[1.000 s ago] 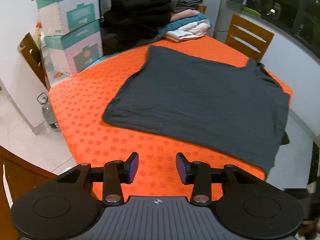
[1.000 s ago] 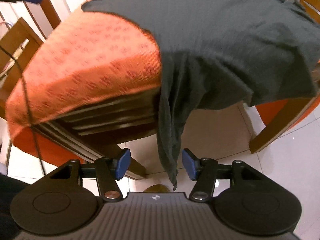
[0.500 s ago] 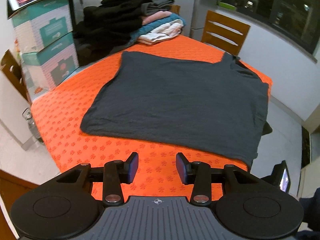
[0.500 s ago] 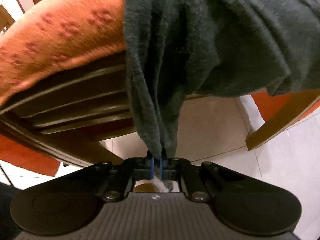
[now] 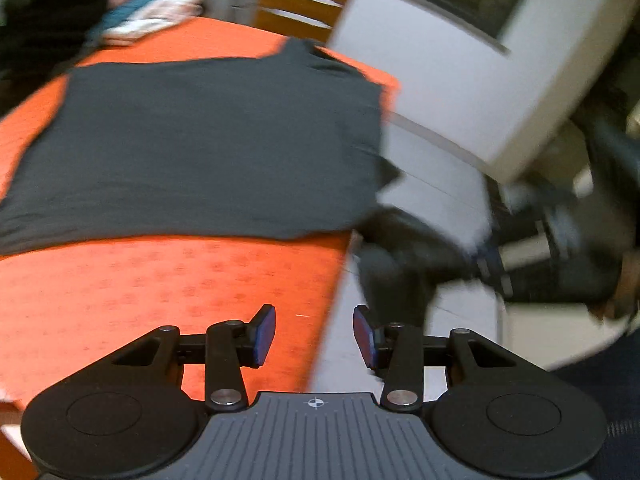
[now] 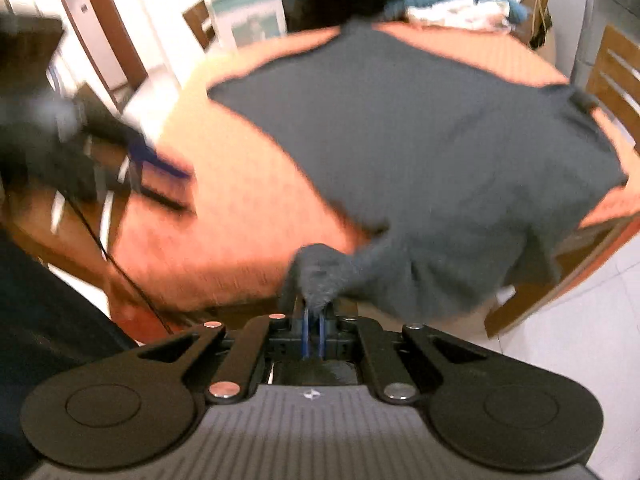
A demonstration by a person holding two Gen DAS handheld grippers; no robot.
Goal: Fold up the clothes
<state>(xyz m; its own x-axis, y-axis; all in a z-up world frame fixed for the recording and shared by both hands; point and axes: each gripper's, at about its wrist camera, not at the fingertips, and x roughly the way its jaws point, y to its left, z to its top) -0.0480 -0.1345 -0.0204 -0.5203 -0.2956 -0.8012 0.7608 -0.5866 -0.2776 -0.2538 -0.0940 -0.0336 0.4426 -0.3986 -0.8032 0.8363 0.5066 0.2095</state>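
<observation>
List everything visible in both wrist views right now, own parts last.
dark grey shirt: 1, spread on the table, near sleeve pinched and lifted
orange patterned tablecloth: 1, covers the table
pile of clothes: 1, black, teal, pink and white, far end of the table
wooden chair: 1, brown, beyond the far edge
teal and white boxes: blurred stack, far left of the table
left gripper: black, blue pads, open, over the near table edge
right gripper: black, blue pads, shut on the sleeve

Left tongs [image 5: 314, 334] spread wide — right tongs [image 6: 313, 322] pinched tight.
</observation>
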